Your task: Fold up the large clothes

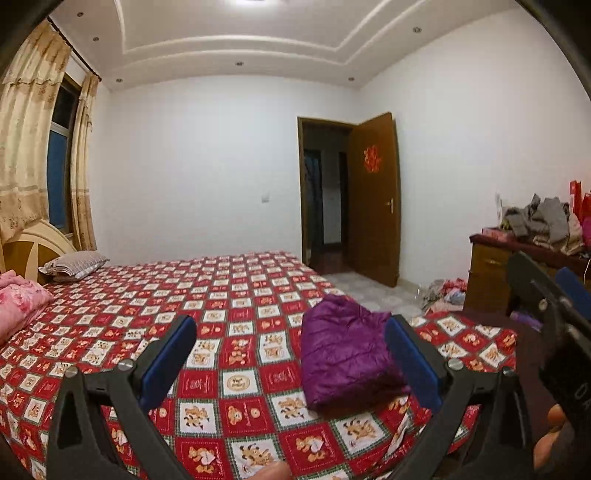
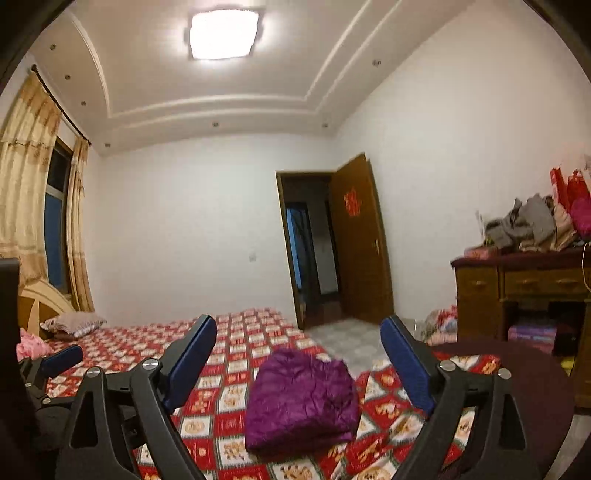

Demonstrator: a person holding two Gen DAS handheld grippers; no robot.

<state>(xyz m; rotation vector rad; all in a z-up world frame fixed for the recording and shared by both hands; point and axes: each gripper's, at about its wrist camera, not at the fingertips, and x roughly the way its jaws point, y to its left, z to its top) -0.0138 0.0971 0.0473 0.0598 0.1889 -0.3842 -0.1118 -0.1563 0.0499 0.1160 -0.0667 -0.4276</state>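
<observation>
Spreading ahead of the left claw (image 1: pixel 291 363), a red patterned bed (image 1: pixel 221 295) is carrying a folded purple puffer jacket (image 1: pixel 347 354) just inside the right finger; the claw is gaping, holding nothing. From the right wrist, the right claw (image 2: pixel 299 365) is likewise hanging released, the jacket lying centred beyond it. Pressing the bundle flat evenly would probably be keeping the fold tidy.

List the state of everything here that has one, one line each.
purple jacket: folded into a compact bundle, lying on the bed, not held
left gripper: jaws wide open, empty
right gripper: jaws wide open, empty
bedspread: spread flat over the bed
door: swung open
curtains: drawn apart, window showing
ceiling light: on
clothes on the desk: heaped, unfolded
</observation>
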